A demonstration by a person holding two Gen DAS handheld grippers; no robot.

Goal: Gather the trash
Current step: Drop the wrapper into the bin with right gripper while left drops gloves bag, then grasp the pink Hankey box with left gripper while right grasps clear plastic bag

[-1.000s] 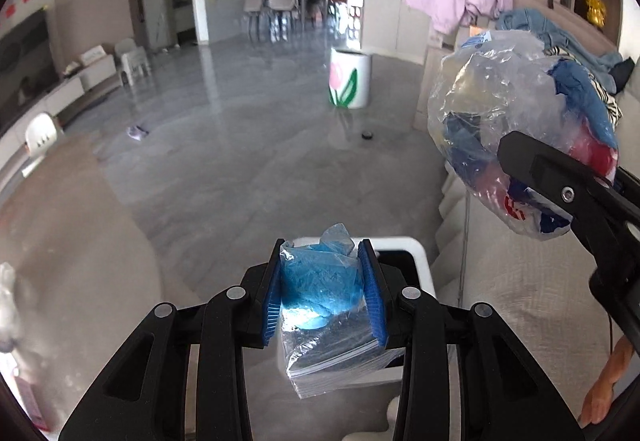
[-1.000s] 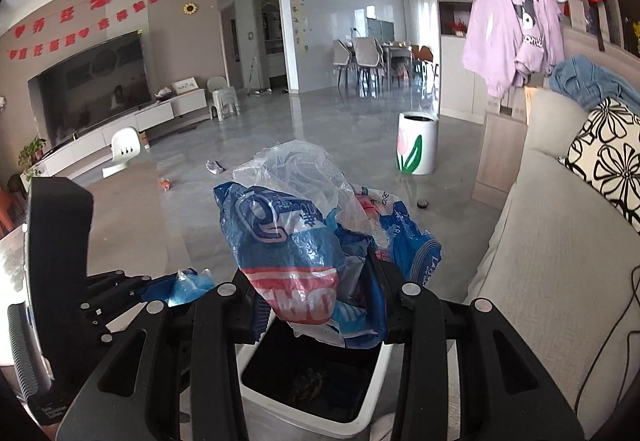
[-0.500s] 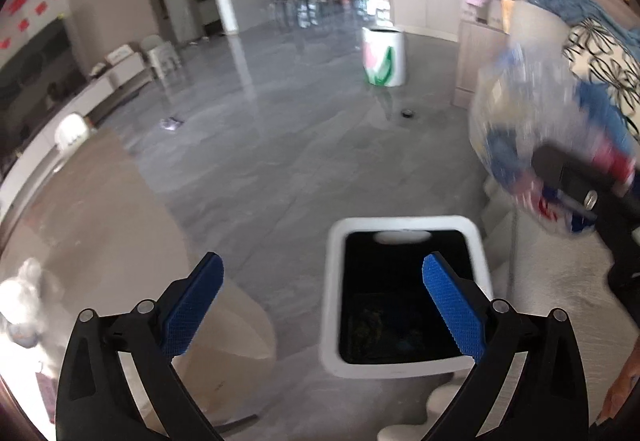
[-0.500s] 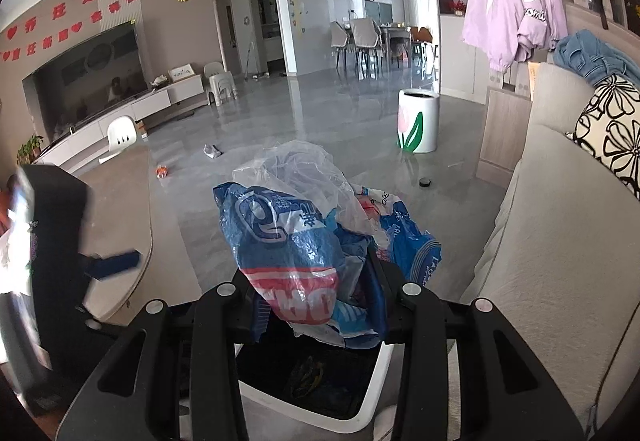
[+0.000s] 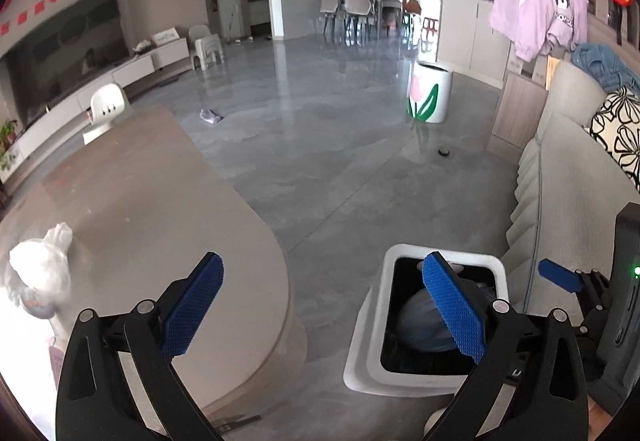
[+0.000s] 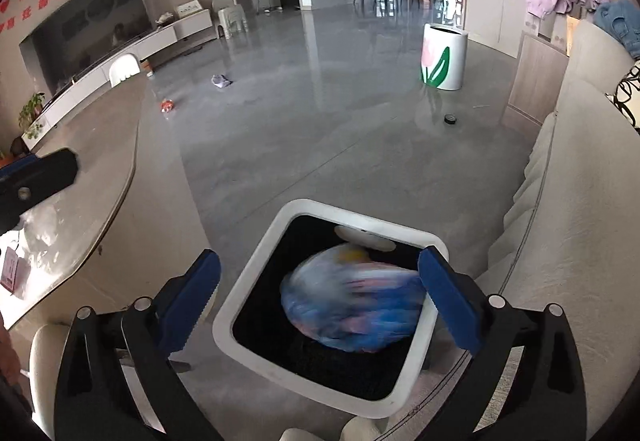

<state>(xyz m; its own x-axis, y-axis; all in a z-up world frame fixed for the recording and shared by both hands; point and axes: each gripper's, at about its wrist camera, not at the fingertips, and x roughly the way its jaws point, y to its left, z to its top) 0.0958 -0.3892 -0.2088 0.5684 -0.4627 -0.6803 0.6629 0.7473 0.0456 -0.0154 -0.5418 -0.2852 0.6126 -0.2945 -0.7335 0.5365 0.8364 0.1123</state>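
Release is handled well with the right tool [image 6: 318, 299] just opened wide, nothing gripped, the blue-and-red bag [image 6: 352, 309] blurred inside the white bin [image 6: 256, 261], and the left tool [image 5: 324, 303] is kept wide and empty, clear of the rim.

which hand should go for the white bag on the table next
Probably the left. The left gripper stands open and empty beside the table, where the white bag lies. The right gripper hangs open over the bin, farther off.
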